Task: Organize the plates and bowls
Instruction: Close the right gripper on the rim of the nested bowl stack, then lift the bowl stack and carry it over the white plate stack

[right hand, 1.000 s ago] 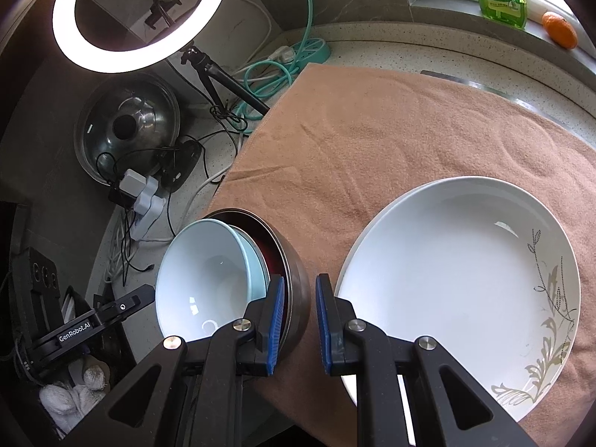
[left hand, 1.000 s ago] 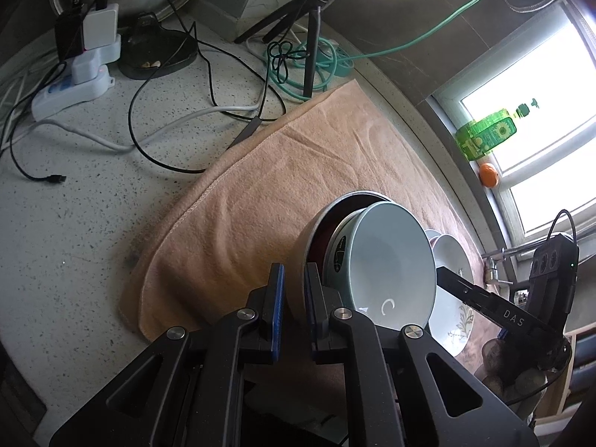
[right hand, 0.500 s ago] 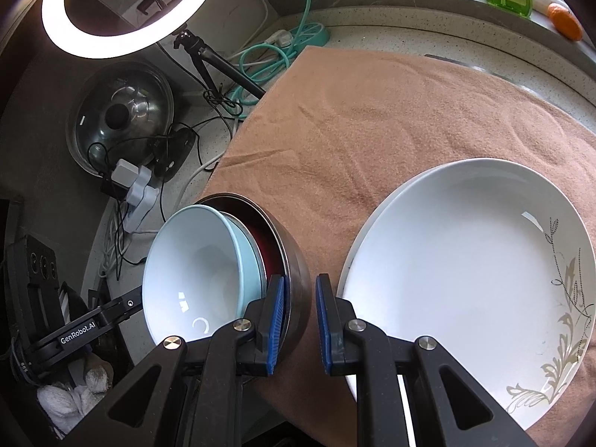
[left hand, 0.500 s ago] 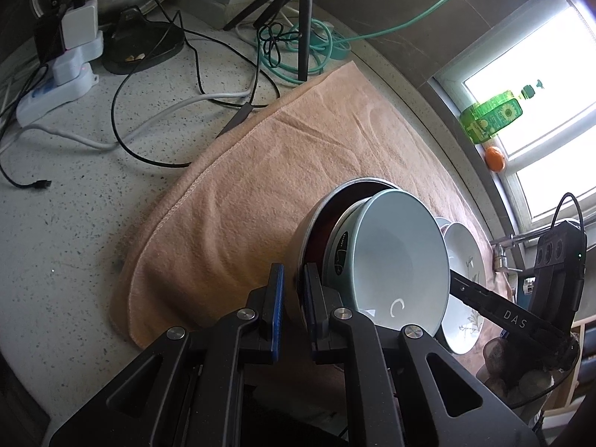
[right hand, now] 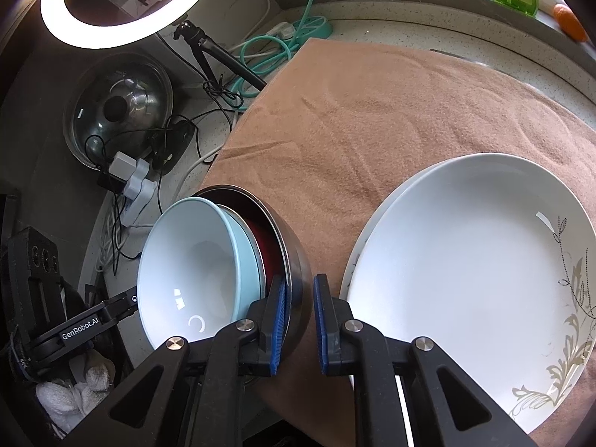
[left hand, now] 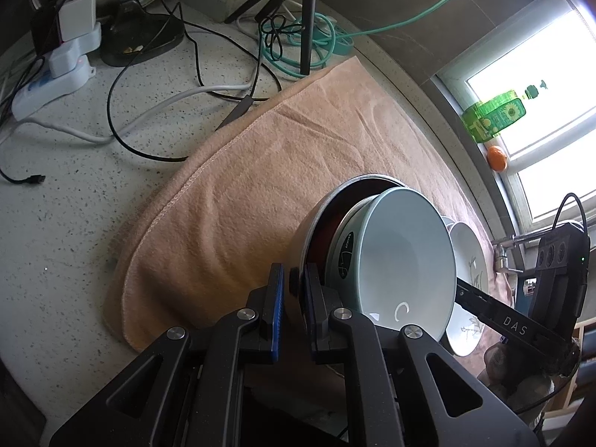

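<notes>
A steel bowl (left hand: 316,219) with a dark red inside holds a pale blue bowl (left hand: 402,257) nested in it; the stack is tilted and held up over the tan towel (left hand: 260,171). My left gripper (left hand: 294,283) is shut on the steel bowl's rim. My right gripper (right hand: 300,298) is shut on the opposite rim of the steel bowl (right hand: 294,253), with the blue bowl (right hand: 193,268) to its left. A white plate with a leaf pattern (right hand: 469,283) lies on the towel (right hand: 372,111) at the right; it also shows in the left wrist view (left hand: 467,257).
Cables, a power strip (left hand: 52,78) and a tripod (left hand: 305,18) crowd the speckled counter left of the towel. A ring light (right hand: 123,3) and a steel pot lid (right hand: 119,108) stand at the back. A green bottle (left hand: 491,115) and an orange (left hand: 497,158) sit on the windowsill.
Both grippers have kept their hold on the steel bowl and carried the tilted stack slightly toward me, off the towel's near left edge. The plate has not moved.
</notes>
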